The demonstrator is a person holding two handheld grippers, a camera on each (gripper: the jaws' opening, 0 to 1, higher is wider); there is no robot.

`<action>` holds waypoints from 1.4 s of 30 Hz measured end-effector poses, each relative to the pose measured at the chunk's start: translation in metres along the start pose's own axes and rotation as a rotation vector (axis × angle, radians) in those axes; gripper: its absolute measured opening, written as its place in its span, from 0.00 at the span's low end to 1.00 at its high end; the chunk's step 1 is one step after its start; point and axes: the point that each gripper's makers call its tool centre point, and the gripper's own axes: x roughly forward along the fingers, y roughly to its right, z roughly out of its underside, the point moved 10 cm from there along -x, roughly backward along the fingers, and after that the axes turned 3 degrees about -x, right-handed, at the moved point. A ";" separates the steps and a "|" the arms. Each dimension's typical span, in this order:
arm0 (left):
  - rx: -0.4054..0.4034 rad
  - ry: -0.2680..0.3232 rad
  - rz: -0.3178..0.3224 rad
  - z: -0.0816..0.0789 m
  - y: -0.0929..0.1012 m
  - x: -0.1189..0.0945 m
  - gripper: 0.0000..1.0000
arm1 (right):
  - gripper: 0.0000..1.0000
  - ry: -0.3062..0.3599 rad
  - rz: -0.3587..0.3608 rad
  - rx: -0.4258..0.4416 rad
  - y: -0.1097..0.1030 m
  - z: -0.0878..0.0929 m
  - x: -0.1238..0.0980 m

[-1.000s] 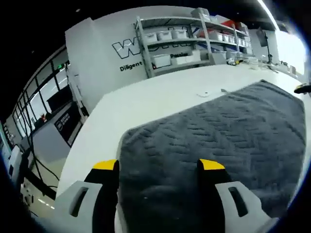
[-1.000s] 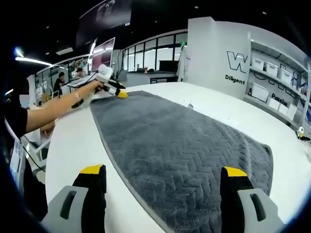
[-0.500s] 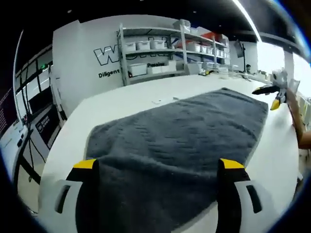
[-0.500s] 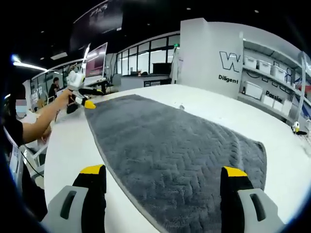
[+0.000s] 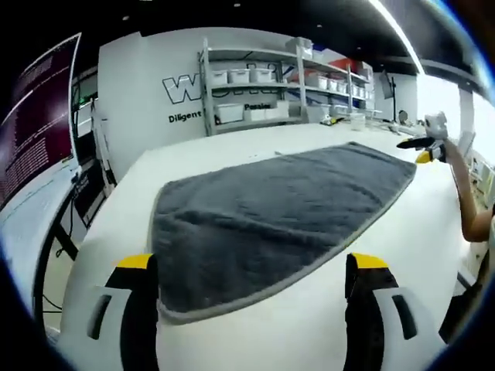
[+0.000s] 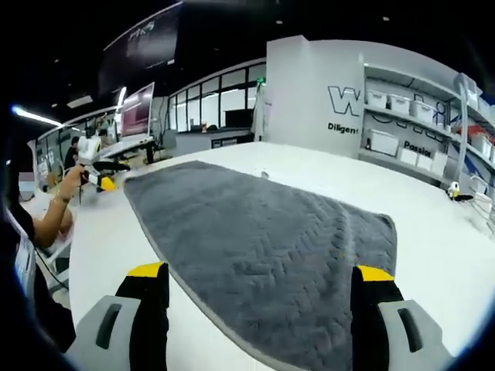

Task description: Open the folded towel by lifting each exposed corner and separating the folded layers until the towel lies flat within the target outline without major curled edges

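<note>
A grey towel (image 5: pixel 271 209) with a herringbone weave lies spread out flat on the white table (image 5: pixel 325 325). My left gripper (image 5: pixel 251 263) hovers wide open just off the towel's near edge, holding nothing. In the right gripper view the same towel (image 6: pixel 263 239) stretches away from my right gripper (image 6: pixel 259 272), which is open and empty above the towel's near end. A hand holds the right gripper (image 5: pixel 421 145) past the towel's far corner in the left gripper view. In the right gripper view the left gripper (image 6: pixel 97 176) sits off the opposite far corner.
Metal shelves with white bins (image 5: pixel 271 85) stand behind the table against a white wall with lettering. A small yellow-and-black object (image 6: pixel 456 193) rests near the table's far right edge. Bare table surface (image 6: pixel 100 247) surrounds the towel. A person's arm (image 6: pixel 46 220) reaches in at left.
My left gripper has drawn back off the towel, whose near edge now lies ahead of the jaws. In each view the other gripper has moved away from the towel's far corner.
</note>
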 end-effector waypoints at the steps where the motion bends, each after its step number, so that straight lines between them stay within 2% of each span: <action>1: -0.005 0.002 -0.002 0.002 0.000 -0.004 0.99 | 0.99 0.000 0.012 -0.001 0.001 0.001 -0.004; 8: 0.003 -0.002 -0.020 0.018 -0.003 -0.020 0.99 | 0.99 -0.019 0.044 -0.010 -0.003 0.011 -0.024; 14: 0.002 0.013 -0.030 0.022 -0.001 -0.033 0.99 | 0.99 -0.042 0.101 -0.030 -0.013 0.023 -0.036; 20: 0.004 0.019 -0.045 0.027 -0.003 -0.042 0.99 | 0.99 -0.043 0.125 -0.030 -0.012 0.022 -0.048; 34: -0.005 0.011 -0.065 0.031 -0.009 -0.046 0.99 | 0.99 -0.068 0.130 -0.025 -0.011 0.028 -0.048; 42: 0.002 0.015 -0.068 0.027 -0.007 -0.045 0.98 | 0.99 -0.071 0.128 -0.016 -0.009 0.033 -0.050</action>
